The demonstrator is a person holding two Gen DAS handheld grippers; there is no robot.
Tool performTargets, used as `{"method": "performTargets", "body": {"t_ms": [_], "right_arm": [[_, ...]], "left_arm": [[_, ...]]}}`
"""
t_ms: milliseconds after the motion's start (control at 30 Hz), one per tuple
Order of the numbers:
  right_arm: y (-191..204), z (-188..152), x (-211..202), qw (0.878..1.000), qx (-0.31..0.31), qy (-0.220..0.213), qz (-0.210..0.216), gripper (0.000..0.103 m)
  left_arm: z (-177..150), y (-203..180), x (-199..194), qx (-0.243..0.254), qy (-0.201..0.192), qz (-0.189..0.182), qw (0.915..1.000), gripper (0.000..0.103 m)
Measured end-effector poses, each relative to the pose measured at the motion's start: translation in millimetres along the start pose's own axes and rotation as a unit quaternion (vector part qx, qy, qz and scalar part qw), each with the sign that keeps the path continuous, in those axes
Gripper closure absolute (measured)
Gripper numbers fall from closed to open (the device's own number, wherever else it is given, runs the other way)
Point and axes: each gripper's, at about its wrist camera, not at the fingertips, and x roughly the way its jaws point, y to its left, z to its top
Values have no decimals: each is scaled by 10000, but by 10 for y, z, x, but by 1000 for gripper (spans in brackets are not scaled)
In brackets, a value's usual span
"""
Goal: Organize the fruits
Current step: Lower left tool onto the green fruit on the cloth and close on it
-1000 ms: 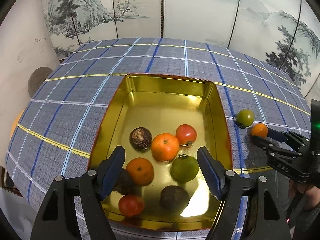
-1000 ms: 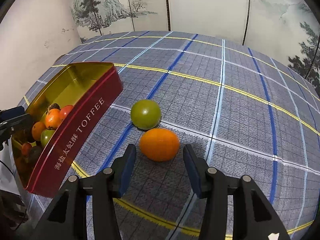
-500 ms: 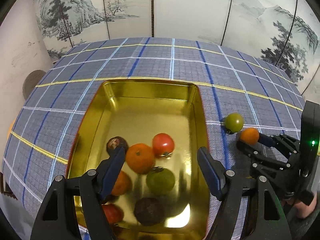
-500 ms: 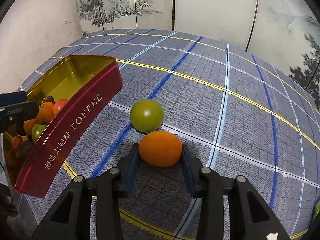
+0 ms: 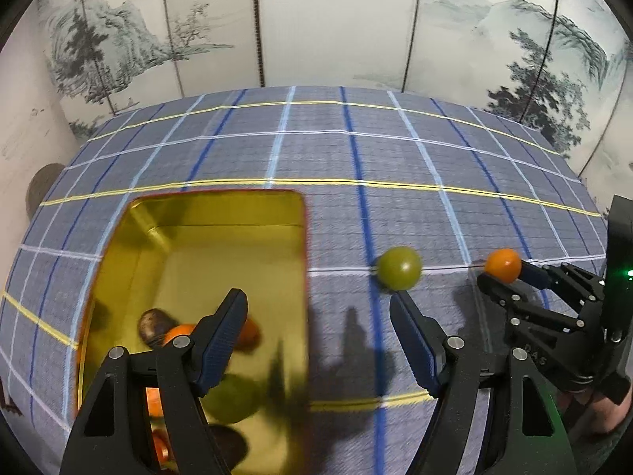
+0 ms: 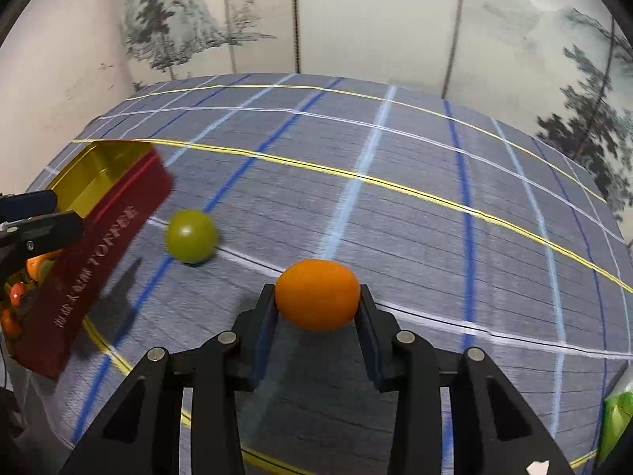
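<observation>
Counter (image 6: 395, 213) in checked cloth; toffee tin (image 6: 99, 261) at my nine o'clock, fruit inside blurred, maybe tomatoes. Green fruit (image 6: 191, 236) at ten. My right claw (image 6: 317, 308) pinches the orange fruit (image 6: 317, 295) at its widest middle: smooth, round, light, probably slippery. Left claw (image 5: 316, 340) half open, empty.
</observation>
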Motion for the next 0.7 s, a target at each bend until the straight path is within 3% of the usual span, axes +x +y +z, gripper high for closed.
{"method": "performTargets", "body": {"t_ms": [367, 700], "right_arm": [[-535, -176, -70, 9991, 262, 73, -315, 67], [-768, -328, -111, 9987, 369, -11, -349, 67]], "left_arm": [[146, -400, 213, 362, 80, -183, 9991, 28], [226, -499, 517, 274, 351, -340, 9984, 28]]}}
